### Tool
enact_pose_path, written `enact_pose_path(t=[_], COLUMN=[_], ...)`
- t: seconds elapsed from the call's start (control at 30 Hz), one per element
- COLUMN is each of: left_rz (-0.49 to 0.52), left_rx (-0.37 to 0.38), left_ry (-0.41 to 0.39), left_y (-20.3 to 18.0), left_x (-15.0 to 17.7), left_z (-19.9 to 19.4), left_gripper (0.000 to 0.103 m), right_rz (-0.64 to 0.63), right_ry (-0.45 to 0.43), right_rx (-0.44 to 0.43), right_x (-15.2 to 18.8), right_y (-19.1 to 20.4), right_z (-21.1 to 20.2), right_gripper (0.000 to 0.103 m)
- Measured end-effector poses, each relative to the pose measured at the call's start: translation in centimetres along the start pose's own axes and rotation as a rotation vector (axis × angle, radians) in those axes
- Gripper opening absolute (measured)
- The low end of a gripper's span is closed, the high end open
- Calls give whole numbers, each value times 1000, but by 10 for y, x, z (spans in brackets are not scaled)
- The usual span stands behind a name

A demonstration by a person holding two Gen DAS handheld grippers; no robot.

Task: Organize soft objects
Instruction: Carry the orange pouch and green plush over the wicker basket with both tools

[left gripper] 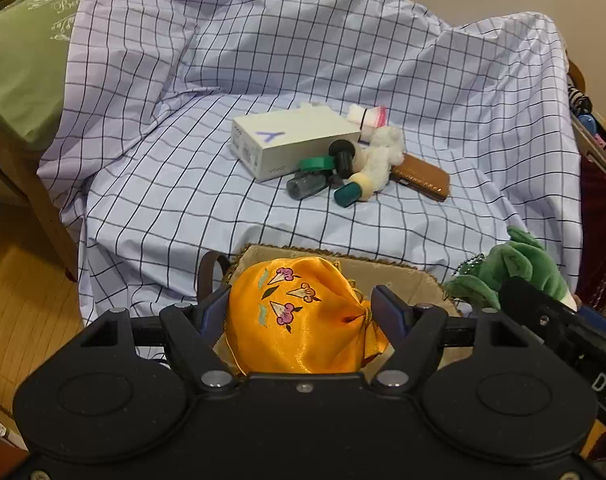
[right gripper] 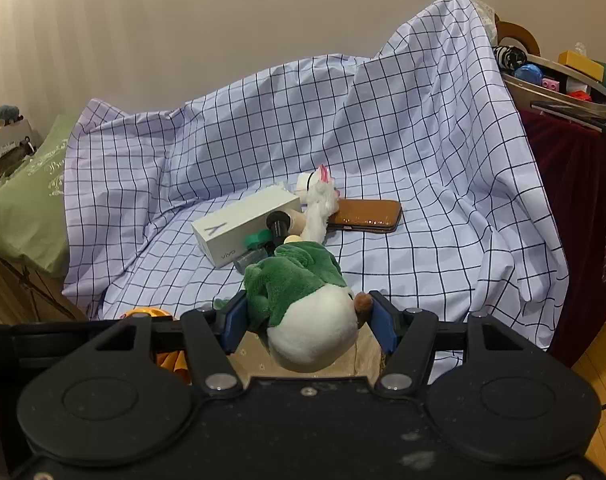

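Observation:
My left gripper (left gripper: 301,300) is shut on an orange satin pouch (left gripper: 299,320) with embroidered flowers. The pouch hangs over a tan cloth basket (left gripper: 399,280) with a braided rim. My right gripper (right gripper: 308,304) is shut on a green and white plush toy (right gripper: 303,300) above the same basket (right gripper: 255,354). That plush (left gripper: 511,268) also shows at the right edge of the left wrist view. Farther back on the checked sheet (left gripper: 183,200) lies a white fluffy plush (left gripper: 383,156) among hard items.
Around the white plush lie a white box (left gripper: 291,140), a brown leather case (left gripper: 423,178), a green tape roll (left gripper: 315,164) and several small bottles (left gripper: 305,186). A green pillow (left gripper: 19,72) sits at the left. A cluttered shelf (right gripper: 559,76) over dark red cloth (right gripper: 575,200) stands at the right.

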State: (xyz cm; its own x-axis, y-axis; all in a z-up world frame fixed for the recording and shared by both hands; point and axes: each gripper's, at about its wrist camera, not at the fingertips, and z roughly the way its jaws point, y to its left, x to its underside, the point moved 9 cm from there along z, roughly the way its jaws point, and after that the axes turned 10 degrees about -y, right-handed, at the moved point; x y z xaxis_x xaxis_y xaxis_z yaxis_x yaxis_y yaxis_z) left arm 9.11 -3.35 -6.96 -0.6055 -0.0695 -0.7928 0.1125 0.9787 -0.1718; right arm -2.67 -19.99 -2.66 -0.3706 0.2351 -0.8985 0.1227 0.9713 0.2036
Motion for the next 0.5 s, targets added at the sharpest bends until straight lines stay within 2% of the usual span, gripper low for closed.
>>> enact_pose_path(t=[0.33, 0.5], left_rz=[-65, -46], left_rx=[-8, -15], left_ry=[98, 96], left_y=[13, 13], left_x=[24, 28], left_z=[19, 19], left_gripper=[69, 69], right_rz=[-9, -19], right_ry=[55, 80], right_rx=[15, 18], right_x=[10, 14], right_y=[-2, -1], right_z=[7, 10], right_gripper=[62, 62])
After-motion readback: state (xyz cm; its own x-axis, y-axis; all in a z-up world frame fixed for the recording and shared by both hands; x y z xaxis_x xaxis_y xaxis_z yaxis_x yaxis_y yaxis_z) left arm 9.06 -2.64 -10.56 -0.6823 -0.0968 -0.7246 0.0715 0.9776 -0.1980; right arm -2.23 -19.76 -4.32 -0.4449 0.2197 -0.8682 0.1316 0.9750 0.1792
